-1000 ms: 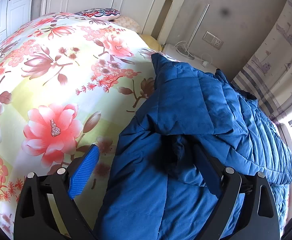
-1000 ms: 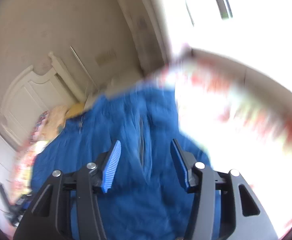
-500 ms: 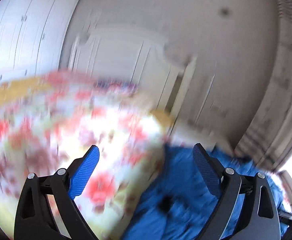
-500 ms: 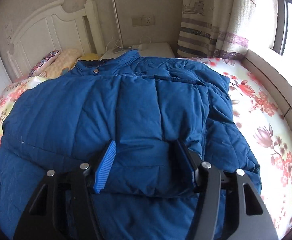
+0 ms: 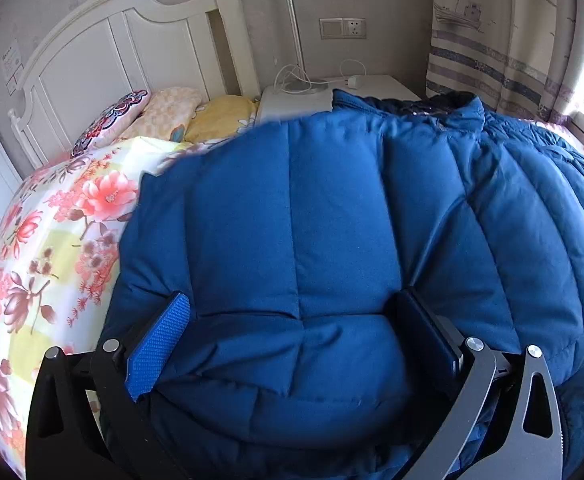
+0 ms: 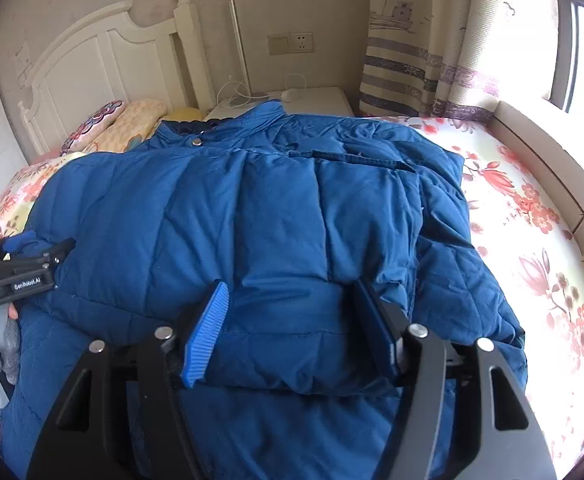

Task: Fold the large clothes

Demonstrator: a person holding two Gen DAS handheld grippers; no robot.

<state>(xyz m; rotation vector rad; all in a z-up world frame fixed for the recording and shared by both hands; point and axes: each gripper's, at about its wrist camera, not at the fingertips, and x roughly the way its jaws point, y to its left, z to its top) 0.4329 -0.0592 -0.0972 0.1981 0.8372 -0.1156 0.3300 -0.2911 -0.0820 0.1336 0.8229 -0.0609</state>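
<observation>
A large blue puffer jacket [image 5: 332, 216] lies on the bed, collar toward the headboard, its lower part doubled back over the body. It also shows in the right wrist view [image 6: 275, 216]. My left gripper [image 5: 292, 332] is open, its jaws straddling the near folded edge at the jacket's left side. My right gripper [image 6: 296, 320] is open too, its jaws either side of the same folded edge further right. The left gripper's body [image 6: 15, 276] shows at the left edge of the right wrist view.
The bed has a floral sheet [image 5: 51, 240] and a white headboard [image 5: 103, 48] with pillows [image 5: 163, 116]. A white nightstand [image 6: 312, 100] with a lamp pole and cables stands behind. A curtain [image 6: 424, 40] and a window ledge [image 6: 552, 168] are at the right.
Both grippers swung quickly and settled low over the jacket's near folded edge. The left view turned from the floral sheet and a bunched jacket to the flattened fold facing the headboard.
</observation>
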